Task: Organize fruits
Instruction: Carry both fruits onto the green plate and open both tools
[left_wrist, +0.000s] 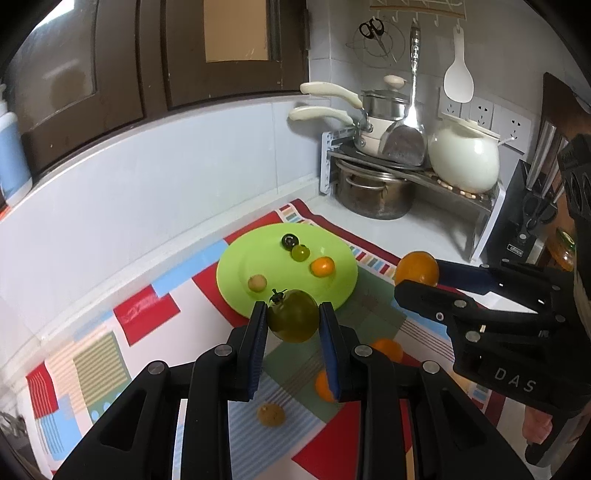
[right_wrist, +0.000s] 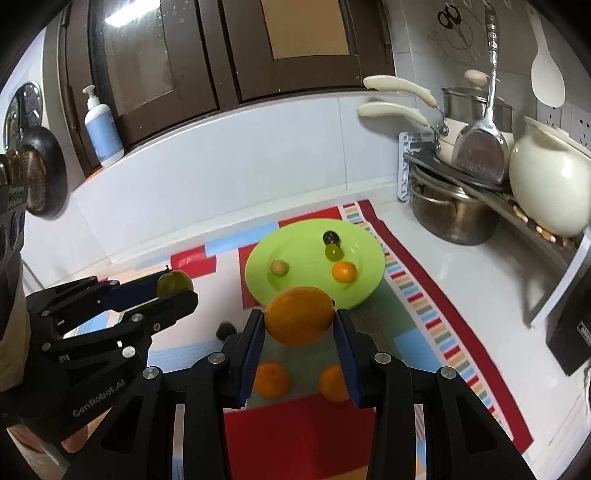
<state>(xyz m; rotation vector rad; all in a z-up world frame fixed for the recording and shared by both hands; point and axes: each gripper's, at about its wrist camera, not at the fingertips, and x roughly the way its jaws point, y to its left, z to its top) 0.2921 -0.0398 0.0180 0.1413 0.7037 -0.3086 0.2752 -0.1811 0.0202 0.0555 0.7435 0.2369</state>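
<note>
Left gripper (left_wrist: 293, 317) "GenRobot.AI", grasps green tomato (left_wrist: 293, 315). Right gripper (right_wrist: 299, 317) "DAS", clamps orange (right_wrist: 299, 315). Oranges at 6 o'clock partly hidden.

We see a white countertop (right_wrist: 443, 266) carrying a patchwork mat (left_wrist: 147, 317) of red, blue, green and striped panels. Directly on the mat lie a lime-green plate (left_wrist: 236, 266), two oranges (right_wrist: 271, 380) (right_wrist: 334, 384) near each other, a small brown fruit (left_wrist: 270, 414) and a small dark object (right_wrist: 226, 329) too blurred to identify. Beside the mat, in the corner, the countertop bears a steel pot (left_wrist: 376, 195) under a white rack (left_wrist: 327, 162), and a black knife block (left_wrist: 517, 221) at the right.
</note>
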